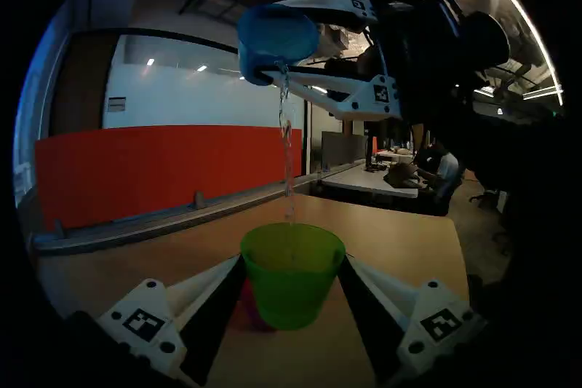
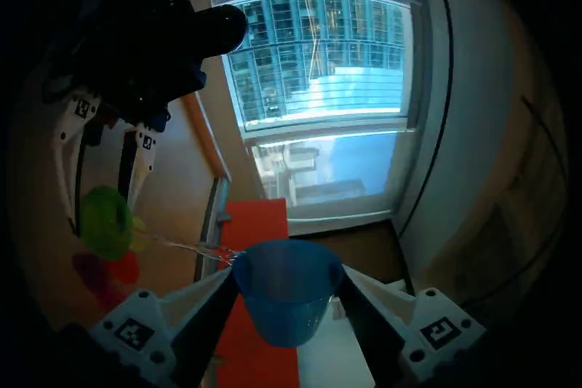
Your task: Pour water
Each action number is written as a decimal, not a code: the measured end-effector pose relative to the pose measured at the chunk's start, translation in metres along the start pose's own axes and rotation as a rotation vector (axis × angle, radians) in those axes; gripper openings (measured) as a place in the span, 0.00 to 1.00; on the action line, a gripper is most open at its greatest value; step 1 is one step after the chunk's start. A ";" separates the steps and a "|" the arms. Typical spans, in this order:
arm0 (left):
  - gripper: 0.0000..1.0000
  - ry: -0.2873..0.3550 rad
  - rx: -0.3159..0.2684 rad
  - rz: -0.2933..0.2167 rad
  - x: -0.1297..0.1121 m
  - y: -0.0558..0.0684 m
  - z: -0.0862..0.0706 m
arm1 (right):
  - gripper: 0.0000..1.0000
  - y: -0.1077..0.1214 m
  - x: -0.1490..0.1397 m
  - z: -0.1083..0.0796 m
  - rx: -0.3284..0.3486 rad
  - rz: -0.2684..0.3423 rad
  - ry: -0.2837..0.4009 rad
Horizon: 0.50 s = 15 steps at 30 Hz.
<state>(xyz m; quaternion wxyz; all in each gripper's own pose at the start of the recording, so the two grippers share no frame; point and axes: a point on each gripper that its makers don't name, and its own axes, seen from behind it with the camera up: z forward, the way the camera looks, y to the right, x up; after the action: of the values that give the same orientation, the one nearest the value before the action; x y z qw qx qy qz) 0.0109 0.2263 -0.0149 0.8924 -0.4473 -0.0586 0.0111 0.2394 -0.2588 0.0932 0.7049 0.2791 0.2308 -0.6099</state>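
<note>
Two cups: left gripper (image 1: 291,264) jaws clamp green cup (image 1: 292,282) over table (image 1: 407,242); right gripper (image 2: 287,275) jaws clamp tipped blue cup (image 2: 287,304), water (image 1: 286,140) streaming

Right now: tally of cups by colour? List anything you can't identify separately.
green cup: 1, held in the left gripper
blue cup: 1, held in the right gripper, tipped and pouring
pink thing beside the green cup: 1, kind unclear
Total: 3 (2 clear cups, 1 unclear)
</note>
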 end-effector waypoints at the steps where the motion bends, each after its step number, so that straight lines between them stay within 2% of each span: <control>1: 0.86 0.001 0.001 -0.001 0.000 0.000 0.000 | 0.91 0.001 0.000 0.000 -0.001 -0.006 0.000; 15: 0.86 0.006 0.007 -0.005 0.001 -0.003 0.000 | 0.91 0.005 0.007 0.007 -0.007 -0.074 0.000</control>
<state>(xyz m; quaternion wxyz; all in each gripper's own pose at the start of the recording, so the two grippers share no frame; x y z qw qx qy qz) 0.0117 0.2247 -0.0123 0.8941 -0.4441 -0.0570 0.0076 0.2457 -0.2679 0.0942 0.6830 0.2678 0.2429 -0.6346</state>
